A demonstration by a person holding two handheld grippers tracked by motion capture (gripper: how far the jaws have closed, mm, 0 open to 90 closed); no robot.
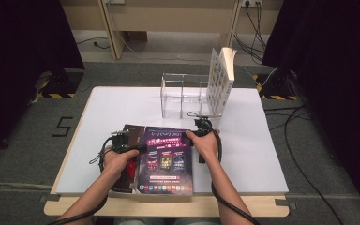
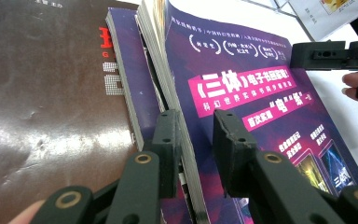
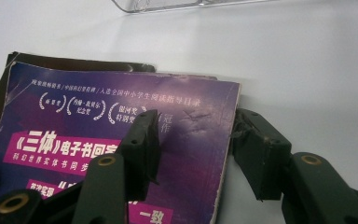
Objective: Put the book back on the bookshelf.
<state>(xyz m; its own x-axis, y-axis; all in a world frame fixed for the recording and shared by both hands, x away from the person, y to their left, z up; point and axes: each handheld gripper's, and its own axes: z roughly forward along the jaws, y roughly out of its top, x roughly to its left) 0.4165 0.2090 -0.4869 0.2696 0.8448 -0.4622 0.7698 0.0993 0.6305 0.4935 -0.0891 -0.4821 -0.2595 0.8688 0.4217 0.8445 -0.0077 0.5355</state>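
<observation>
My left fingers (image 2: 193, 154) straddle the near-left edge of the purple book (image 1: 166, 159): one finger under the cover side by the page block, one on top of the cover. They look clamped on the edge, or very nearly; contact isn't fully clear from the left gripper view. My right fingers (image 3: 198, 149) are open around the book's far-right corner, one over the cover, the other off the edge on the surface, not pressing.

The purple book lies flat on top of a dark brown book (image 1: 127, 140), offset right, at the near edge of the white surface (image 1: 258, 154). My guess is that I'm on two opposite edges so the top book can be lifted off the stack without sliding or fanning its pages.

A clear acrylic rack (image 1: 183, 96) sits at the far side of the surface, with a white book (image 1: 221, 82) standing upright against its right end. That's the likely destination.

The surface rests on a wooden base over grey carpet. Black curtains stand on both sides, and cables (image 1: 300, 154) run across the floor at right.
</observation>
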